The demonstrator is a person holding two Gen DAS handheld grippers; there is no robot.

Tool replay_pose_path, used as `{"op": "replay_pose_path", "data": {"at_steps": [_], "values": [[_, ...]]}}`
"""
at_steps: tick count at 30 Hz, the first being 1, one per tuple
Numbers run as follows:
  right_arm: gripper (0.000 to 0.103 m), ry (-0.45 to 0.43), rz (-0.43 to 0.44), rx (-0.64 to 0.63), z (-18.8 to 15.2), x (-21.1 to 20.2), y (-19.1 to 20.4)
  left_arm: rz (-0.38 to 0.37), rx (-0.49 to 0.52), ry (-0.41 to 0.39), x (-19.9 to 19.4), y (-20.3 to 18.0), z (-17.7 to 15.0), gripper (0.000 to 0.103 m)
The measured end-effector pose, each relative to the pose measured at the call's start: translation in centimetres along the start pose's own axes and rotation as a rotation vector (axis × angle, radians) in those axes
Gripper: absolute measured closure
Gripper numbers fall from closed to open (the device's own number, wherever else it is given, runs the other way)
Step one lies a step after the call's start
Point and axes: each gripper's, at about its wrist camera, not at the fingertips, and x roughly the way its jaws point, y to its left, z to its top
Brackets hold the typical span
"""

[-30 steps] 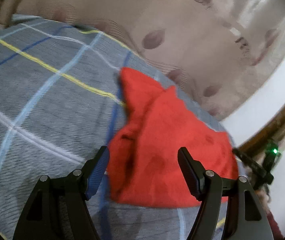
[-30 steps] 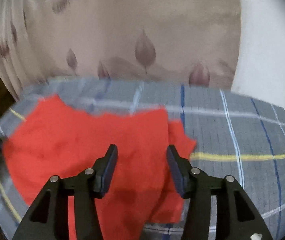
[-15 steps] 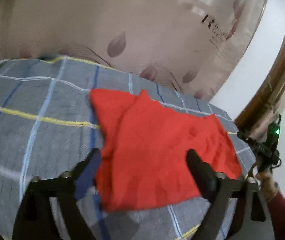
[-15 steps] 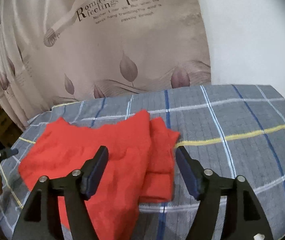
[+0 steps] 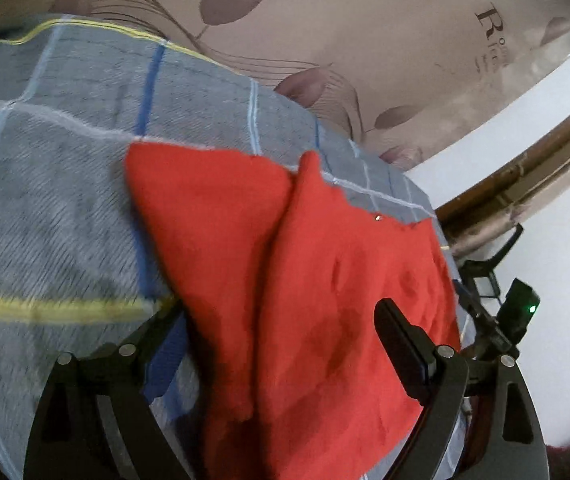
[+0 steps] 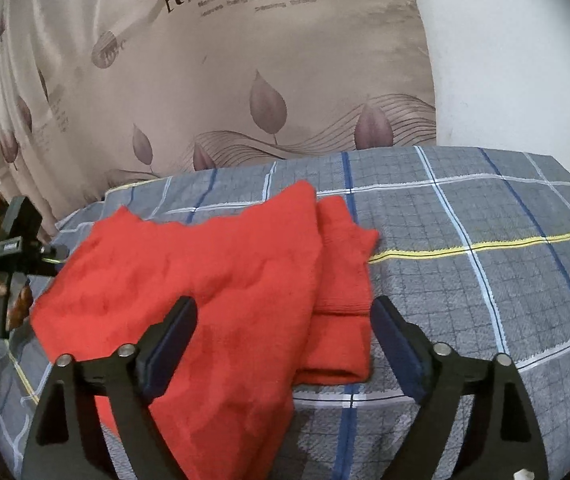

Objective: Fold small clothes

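Observation:
A red knitted garment (image 6: 213, 280) lies partly folded on the grey checked blanket (image 6: 465, 208), with a narrower red layer sticking out on its right side (image 6: 341, 276). In the left wrist view the same garment (image 5: 325, 288) shows a fold line down its middle. My right gripper (image 6: 283, 320) is open and empty above the garment's near part. My left gripper (image 5: 281, 332) is open and empty above the garment's near edge. The left gripper also shows in the right wrist view at the far left (image 6: 17, 248), held by a hand. The right gripper shows at the right edge of the left wrist view (image 5: 501, 312).
A beige curtain with leaf print and lettering (image 6: 225, 60) hangs behind the bed. A white wall (image 6: 505, 60) stands to the right. A brown wooden frame (image 5: 525, 176) shows in the left wrist view. The blanket drops off at its front edge (image 6: 325, 432).
Both grippers have pulled back and risen from the garment, and the right jaws have opened wider. The garment lies still on the blanket.

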Motion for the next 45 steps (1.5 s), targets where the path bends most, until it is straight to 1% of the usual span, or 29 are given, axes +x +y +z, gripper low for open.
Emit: {"op": "replay_pose_path", "data": {"at_steps": [1, 2, 3, 4, 6, 7, 8, 10, 11, 12, 14, 18, 23, 25, 33, 45], "values": [[0.014, 0.001, -0.005, -0.002, 0.0, 0.0, 0.0, 0.002, 0.015, 0.003, 0.3, -0.1, 0.4, 0.015], [0.012, 0.002, -0.009, -0.001, 0.0, 0.1, 0.1, 0.014, 0.033, 0.007, 0.7, -0.3, 0.7, 0.019], [0.011, 0.001, -0.011, 0.002, 0.0, 0.1, 0.0, 0.03, 0.05, 0.008, 1.0, -0.6, 0.9, 0.028], [0.01, 0.001, -0.011, 0.005, 0.0, 0.1, 0.0, 0.059, 0.07, 0.004, 1.3, -0.8, 1.1, 0.034], [0.008, -0.004, -0.012, 0.014, 0.0, 0.0, -0.1, 0.102, 0.085, 0.001, 1.5, -0.9, 1.1, 0.067], [0.008, -0.005, -0.012, 0.016, 0.0, 0.0, -0.1, 0.138, 0.091, -0.01, 1.7, -0.8, 1.1, 0.075], [0.008, -0.005, -0.011, 0.016, 0.0, 0.0, -0.2, 0.16, 0.096, -0.022, 1.6, -0.8, 0.9, 0.079], [0.006, -0.003, -0.014, 0.013, 0.0, 0.1, -0.1, 0.212, 0.132, -0.051, 1.5, -1.5, 0.3, 0.08], [0.006, -0.001, -0.015, 0.011, 0.0, 0.2, -0.1, 0.252, 0.164, -0.064, 1.6, -2.2, 0.0, 0.08], [0.005, 0.0, -0.016, 0.01, 0.0, 0.2, -0.2, 0.308, 0.22, -0.076, 1.9, -3.2, -0.5, 0.081], [0.004, 0.005, -0.022, 0.005, 0.0, 0.3, -0.1, 0.368, 0.279, -0.088, 2.4, -4.4, -0.9, 0.081], [0.003, 0.013, -0.036, -0.013, -0.1, 0.5, 0.2, 0.427, 0.306, -0.097, 2.7, -5.0, -1.1, 0.081], [0.002, 0.024, -0.05, -0.024, -0.1, 0.6, 0.5, 0.509, 0.385, -0.102, 3.6, -6.2, -1.8, 0.081], [0.002, 0.025, -0.052, -0.025, -0.1, 0.6, 0.5, 0.527, 0.402, -0.104, 3.6, -6.4, -2.1, 0.081], [0.0, 0.032, -0.076, -0.04, -0.1, 0.9, 0.8, 0.56, 0.442, -0.106, 3.8, -6.8, -2.6, 0.081], [0.0, 0.026, -0.076, -0.034, -0.1, 0.9, 0.6, 0.569, 0.459, -0.098, 4.0, -6.6, -2.2, 0.081]]}}
